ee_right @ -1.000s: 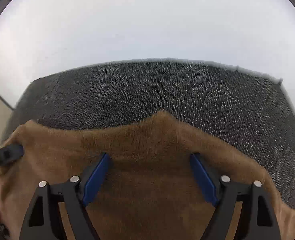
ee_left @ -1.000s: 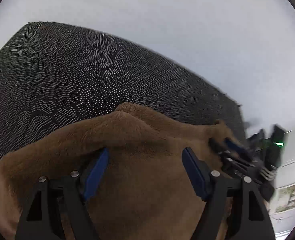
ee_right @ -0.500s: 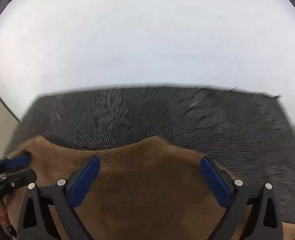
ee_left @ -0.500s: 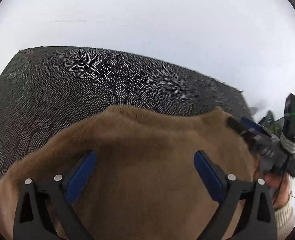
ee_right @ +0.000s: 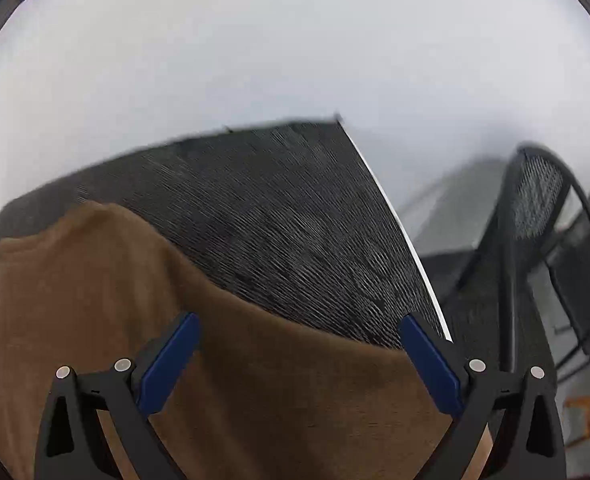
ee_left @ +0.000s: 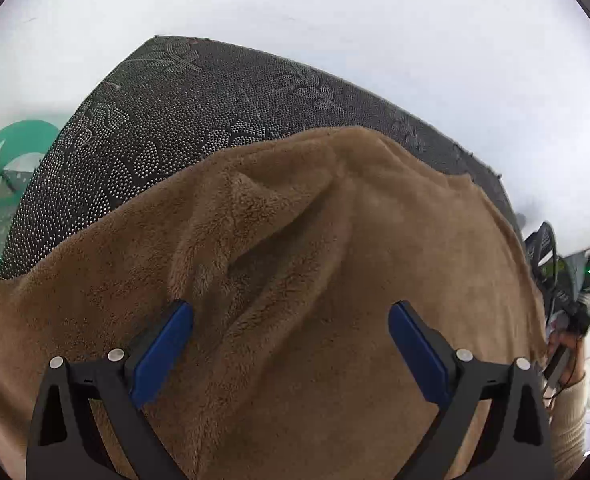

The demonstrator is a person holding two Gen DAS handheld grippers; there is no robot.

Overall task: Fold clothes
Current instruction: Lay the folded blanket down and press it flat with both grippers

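Both wrist cameras sit just behind their spread blue-padded fingers, looking down close over the brown fleece garment (ee_left: 315,280) on the dark patterned mat (ee_left: 199,112), the left view facing rightward, the motion-blurred right view facing the mat's right edge.

Left gripper (ee_left: 291,344) spread wide, blue pads (ee_left: 163,354) over a brown fleece garment (ee_left: 315,248), nothing between them. Garment lies bunched with a deep crease down its middle, on a dark dotted mat (ee_left: 167,120) over a white table (ee_left: 375,32). Right gripper (ee_left: 567,300) at far right edge, partly hidden, held by a hand in a cream sleeve (ee_left: 571,412). Green shape (ee_left: 3,168) at left.
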